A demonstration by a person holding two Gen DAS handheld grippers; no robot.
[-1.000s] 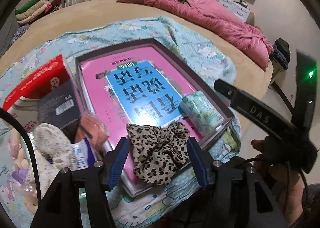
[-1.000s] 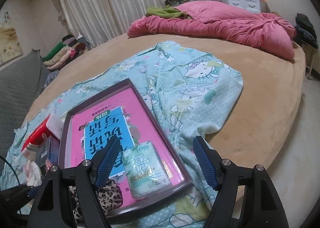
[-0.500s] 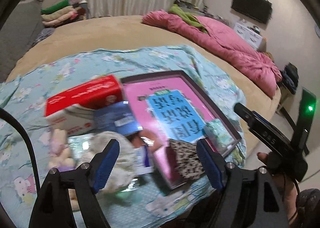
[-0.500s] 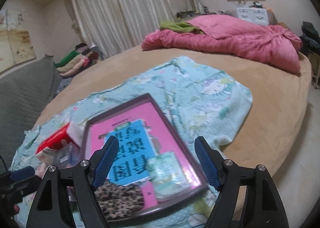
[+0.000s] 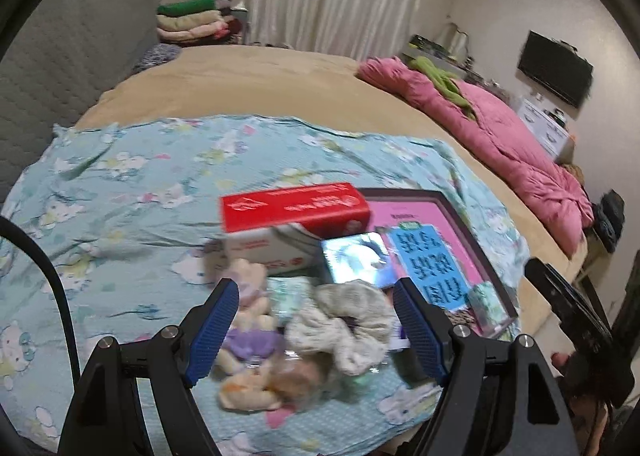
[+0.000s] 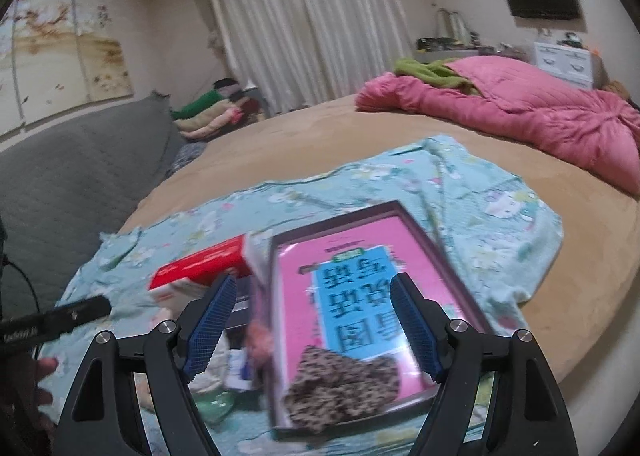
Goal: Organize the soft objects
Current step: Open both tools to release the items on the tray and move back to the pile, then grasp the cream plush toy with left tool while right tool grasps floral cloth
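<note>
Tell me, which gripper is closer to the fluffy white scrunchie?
Left. The left gripper hangs open just above the white scrunchie, framing it. The right gripper hovers open over the tray, beside the pile.

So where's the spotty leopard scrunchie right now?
The leopard scrunchie lies in the tray at its near end, on the pink book, seen in the right wrist view.

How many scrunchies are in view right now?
2. The cream scrunchie lies in the pile on the sheet beside the tray; the leopard scrunchie lies on the tray's near end. Others may hide in the pile.
</note>
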